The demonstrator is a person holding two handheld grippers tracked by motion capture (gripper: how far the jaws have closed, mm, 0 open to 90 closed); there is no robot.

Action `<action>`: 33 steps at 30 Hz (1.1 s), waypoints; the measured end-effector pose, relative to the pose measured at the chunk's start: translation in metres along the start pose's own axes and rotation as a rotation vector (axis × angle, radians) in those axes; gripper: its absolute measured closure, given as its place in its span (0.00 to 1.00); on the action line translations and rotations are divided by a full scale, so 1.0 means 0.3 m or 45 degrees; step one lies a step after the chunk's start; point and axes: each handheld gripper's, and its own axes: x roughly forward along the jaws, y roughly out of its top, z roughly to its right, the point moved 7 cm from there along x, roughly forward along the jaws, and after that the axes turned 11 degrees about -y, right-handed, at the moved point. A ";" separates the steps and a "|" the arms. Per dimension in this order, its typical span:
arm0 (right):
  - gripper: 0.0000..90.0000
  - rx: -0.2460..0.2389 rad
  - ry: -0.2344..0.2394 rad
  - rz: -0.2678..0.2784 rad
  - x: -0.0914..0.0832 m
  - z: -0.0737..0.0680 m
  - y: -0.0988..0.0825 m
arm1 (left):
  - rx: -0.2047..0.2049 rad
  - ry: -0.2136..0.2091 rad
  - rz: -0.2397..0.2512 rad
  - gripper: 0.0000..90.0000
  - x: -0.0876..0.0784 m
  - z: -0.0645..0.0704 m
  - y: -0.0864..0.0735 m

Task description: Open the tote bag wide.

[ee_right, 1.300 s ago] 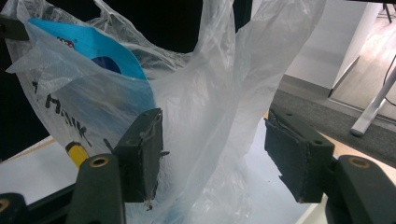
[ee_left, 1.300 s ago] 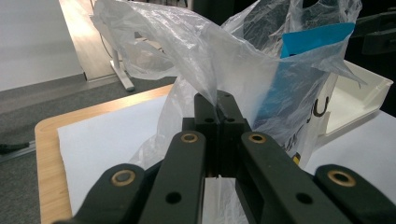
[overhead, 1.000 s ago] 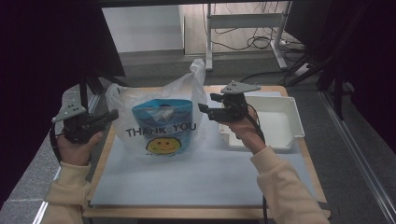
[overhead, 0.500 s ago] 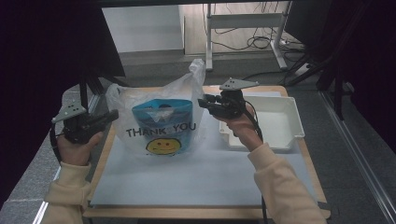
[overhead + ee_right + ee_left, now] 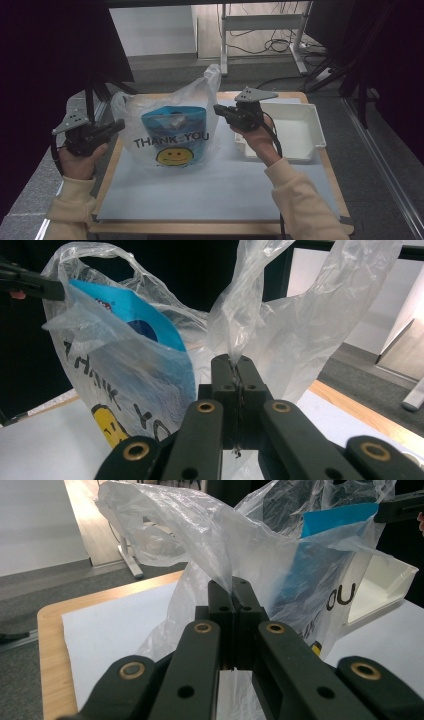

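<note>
Left gripper (image 5: 119,125) is clamped on the left edge of the plastic bag (image 5: 170,125), jaws pressed together on a pinch of thin film, as the left gripper view (image 5: 233,592) shows; right gripper (image 5: 220,109) likewise grips the bag's right side, jaws closed on a twist of film in the right gripper view (image 5: 234,365). Wooden table (image 5: 330,172) carries a pale sheet (image 5: 210,190), and the bag stands on that sheet toward the far-left part. Bag is translucent white, printed THANK YOU over a yellow smiley face, one handle loop rising at its far right corner. White tray (image 5: 300,135) sits just right of the bag, beyond the right hand (image 5: 257,140). Blue pouch (image 5: 175,120) stands upright inside the bag, top edge visible through the film. Left hand (image 5: 77,160) is left of the bag, off the table edge.
</note>
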 end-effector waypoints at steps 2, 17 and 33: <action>0.98 -0.010 -0.011 0.002 -0.005 -0.006 -0.008 | 0.000 -0.001 -0.002 1.00 -0.001 0.001 -0.006; 0.99 -0.005 -0.046 0.028 -0.032 -0.014 -0.052 | 0.005 -0.018 0.002 1.00 -0.006 0.024 -0.027; 0.99 -0.054 -0.078 0.049 -0.055 -0.054 -0.129 | -0.014 -0.027 -0.022 1.00 -0.008 0.035 -0.098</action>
